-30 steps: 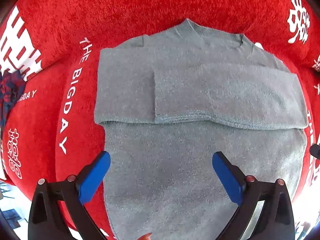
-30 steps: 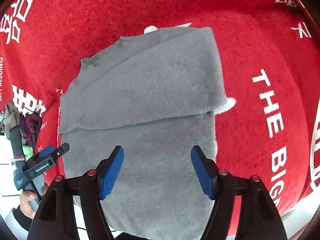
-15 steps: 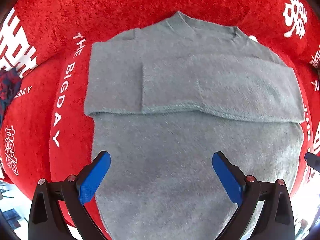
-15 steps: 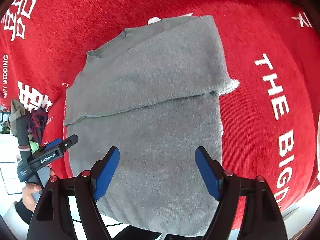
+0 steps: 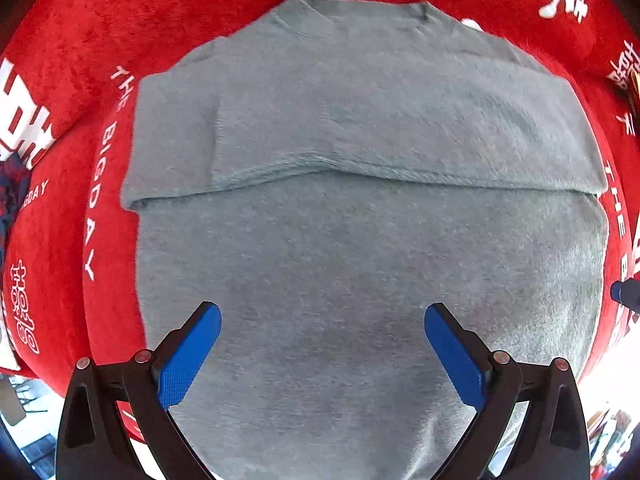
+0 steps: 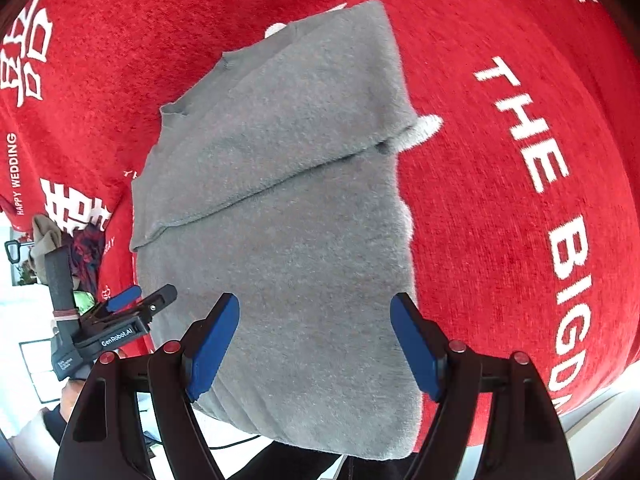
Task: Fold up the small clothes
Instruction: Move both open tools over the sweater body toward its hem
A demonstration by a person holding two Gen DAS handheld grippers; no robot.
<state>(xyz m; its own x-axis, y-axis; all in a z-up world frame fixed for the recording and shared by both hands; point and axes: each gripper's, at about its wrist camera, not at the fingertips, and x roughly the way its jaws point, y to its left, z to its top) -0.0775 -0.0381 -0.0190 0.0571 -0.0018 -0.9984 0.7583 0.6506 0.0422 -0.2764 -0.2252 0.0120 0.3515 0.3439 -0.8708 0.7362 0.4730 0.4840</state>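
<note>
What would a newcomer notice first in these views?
A grey sweater fills the middle, its sleeves folded across the chest, lying on a bright red cloth with white lettering. Both tools hang open over its lower half, the left tool and the right tool, neither holding anything.

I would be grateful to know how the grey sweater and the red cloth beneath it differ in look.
The grey sweater is plain; the red cloth carries white lettering. The sweater has its sleeves folded across the chest; the cloth lies spread out beneath it. Both look soft and fuzzy.
</note>
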